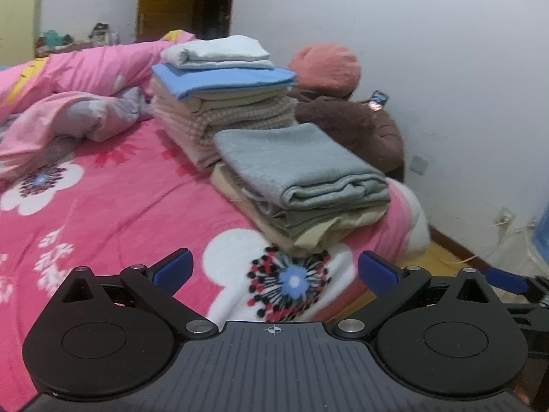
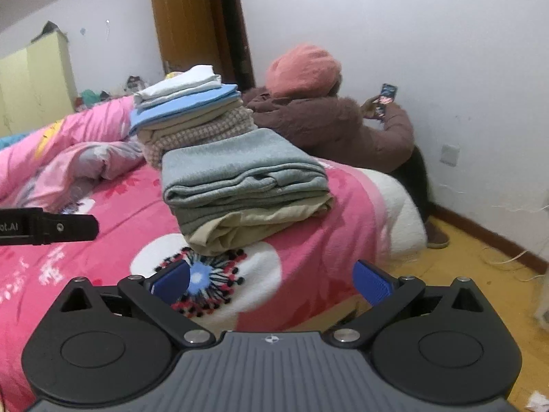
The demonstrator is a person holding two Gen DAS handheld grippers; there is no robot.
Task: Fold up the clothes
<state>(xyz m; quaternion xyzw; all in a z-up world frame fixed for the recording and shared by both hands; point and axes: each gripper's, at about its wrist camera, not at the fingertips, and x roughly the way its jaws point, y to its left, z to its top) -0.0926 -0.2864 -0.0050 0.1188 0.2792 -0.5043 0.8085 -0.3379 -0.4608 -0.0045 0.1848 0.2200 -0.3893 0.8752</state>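
Observation:
A folded grey-green cloth (image 1: 295, 168) (image 2: 240, 171) tops a low pile of beige folded clothes (image 1: 308, 230) (image 2: 247, 226) near the bed's corner. Behind it rises a taller stack (image 1: 219, 103) (image 2: 192, 116) with a blue piece and a white piece on top. My left gripper (image 1: 274, 267) hangs open over the flowered pink bedspread (image 1: 120, 206), short of the low pile, nothing between its blue pads. My right gripper (image 2: 271, 279) is also open and empty, just in front of the same pile. The left gripper's black body (image 2: 48, 226) pokes in at the left of the right wrist view.
A person in a pink hat and brown coat (image 2: 329, 116) (image 1: 343, 103) sits at the bed's far side against the wall, holding a phone (image 2: 386, 98). A rumpled pink quilt (image 1: 68, 103) (image 2: 61, 147) lies at the back left. Wooden floor (image 2: 480, 274) with cables lies to the right.

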